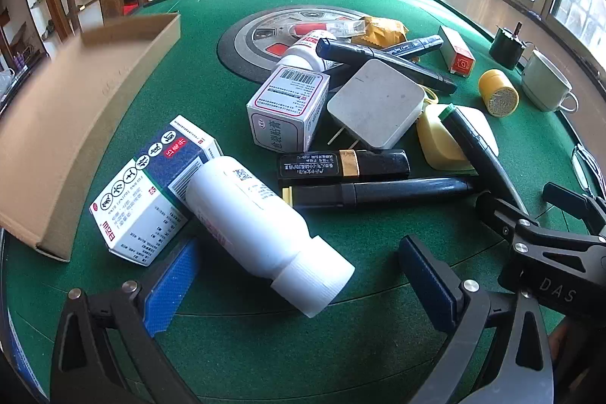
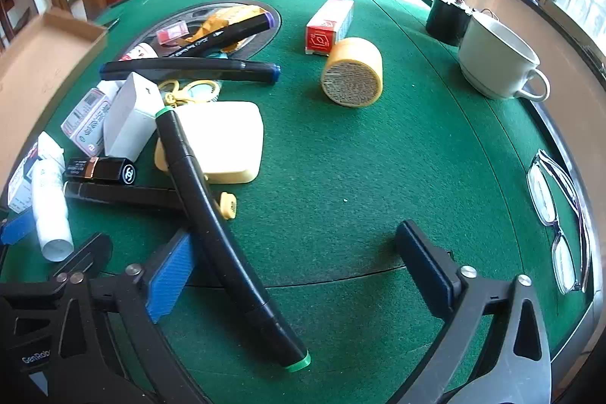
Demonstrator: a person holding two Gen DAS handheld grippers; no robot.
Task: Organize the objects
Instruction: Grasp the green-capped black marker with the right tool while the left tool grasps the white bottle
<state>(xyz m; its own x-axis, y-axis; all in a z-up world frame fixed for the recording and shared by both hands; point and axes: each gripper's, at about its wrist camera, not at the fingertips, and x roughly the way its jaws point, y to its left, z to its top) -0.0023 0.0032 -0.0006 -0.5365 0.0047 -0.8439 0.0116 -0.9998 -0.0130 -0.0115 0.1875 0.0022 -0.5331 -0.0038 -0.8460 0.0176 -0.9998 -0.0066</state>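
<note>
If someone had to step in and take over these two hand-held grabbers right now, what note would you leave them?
Left gripper: fingers wide open, holding nothing, above the lying white bottle.
Right gripper: also open and empty; the green-capped marker lies between its fingers, not gripped.
Things: cardboard tray at the table's left edge looks empty. Medicine boxes, charger, lipstick, markers and a yellow case are piled mid-table. Yellow jar, cup and glasses sit apart on the right.
Done: nothing sorted that I can see.
Left: everything, probably starting with the bottle or marker.
</note>
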